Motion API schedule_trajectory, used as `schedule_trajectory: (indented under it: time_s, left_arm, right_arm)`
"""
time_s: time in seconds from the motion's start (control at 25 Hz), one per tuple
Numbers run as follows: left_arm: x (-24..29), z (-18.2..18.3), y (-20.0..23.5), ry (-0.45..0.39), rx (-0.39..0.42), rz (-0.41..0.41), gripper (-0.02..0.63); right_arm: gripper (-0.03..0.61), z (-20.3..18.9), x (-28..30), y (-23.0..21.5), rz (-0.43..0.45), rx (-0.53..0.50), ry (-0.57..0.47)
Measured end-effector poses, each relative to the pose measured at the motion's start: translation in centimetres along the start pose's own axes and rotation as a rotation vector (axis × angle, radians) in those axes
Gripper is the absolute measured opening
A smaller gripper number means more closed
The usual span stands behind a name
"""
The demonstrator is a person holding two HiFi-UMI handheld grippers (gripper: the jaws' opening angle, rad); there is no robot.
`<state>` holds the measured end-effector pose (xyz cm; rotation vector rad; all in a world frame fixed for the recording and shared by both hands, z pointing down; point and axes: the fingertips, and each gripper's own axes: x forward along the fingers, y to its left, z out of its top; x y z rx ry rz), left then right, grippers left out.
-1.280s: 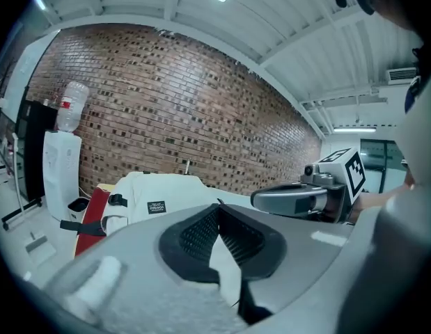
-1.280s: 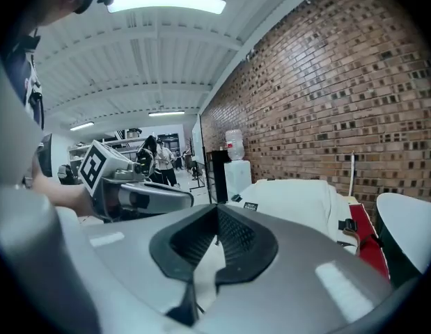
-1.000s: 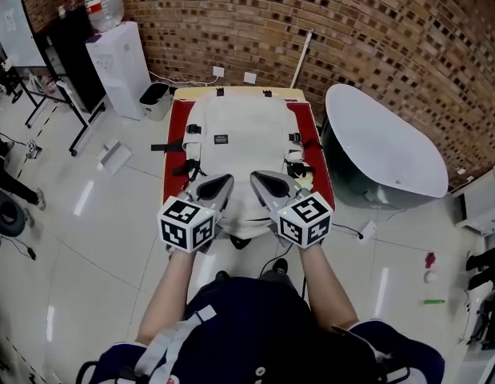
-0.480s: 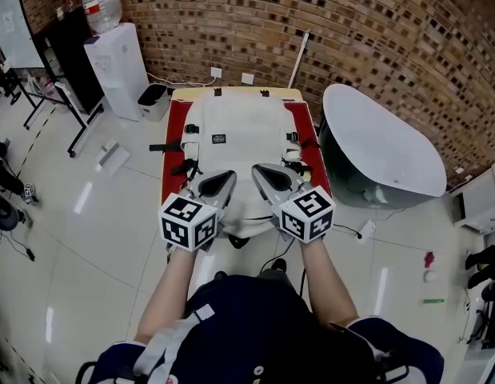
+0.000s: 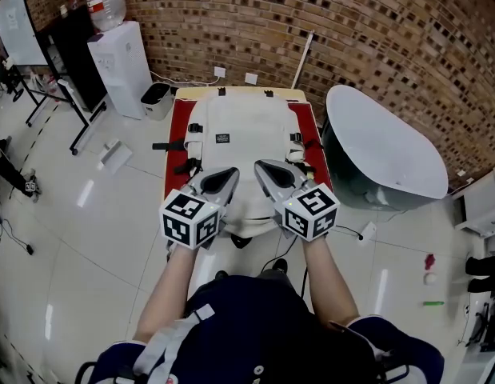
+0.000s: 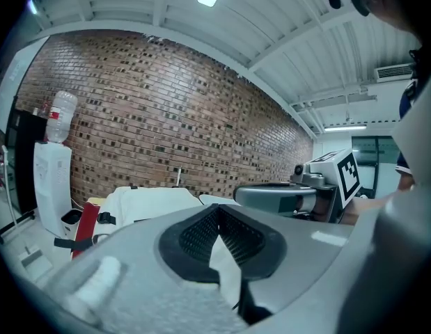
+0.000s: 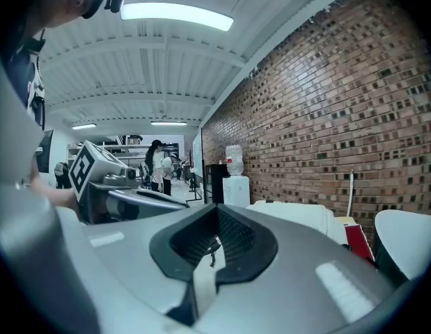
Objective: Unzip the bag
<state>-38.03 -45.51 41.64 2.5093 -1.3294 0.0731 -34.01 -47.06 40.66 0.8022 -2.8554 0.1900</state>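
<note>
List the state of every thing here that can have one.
bag: lying flat on the red table, no opening showing.
left gripper: shut, over the bag's near end.
right gripper: shut; whether it pinches a zip pull is unclear.
water bottle: upright on the dispenser.

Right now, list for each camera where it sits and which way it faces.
Head view: on the person's head, looking steeply down at the white backpack; shows both forearms, left gripper, right gripper.
Left gripper view: rides the left gripper, looks along its shut fingers toward the brick wall; right gripper at right.
Right gripper view: rides the right gripper, looks along its shut fingers; left gripper at left.
Shared: both gripper views show the backpack and water dispenser.
</note>
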Motion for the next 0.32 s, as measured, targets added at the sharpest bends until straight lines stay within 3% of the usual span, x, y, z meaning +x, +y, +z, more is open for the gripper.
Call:
schedule_trajectory:
  time_s: [0.32]
  left_arm:
    - [0.17, -0.25, 0.10, 0.010, -0.004, -0.006, 0.000]
  right_arm:
    - [0.003, 0.20, 0.33, 0.13, 0.011, 0.000, 0.000]
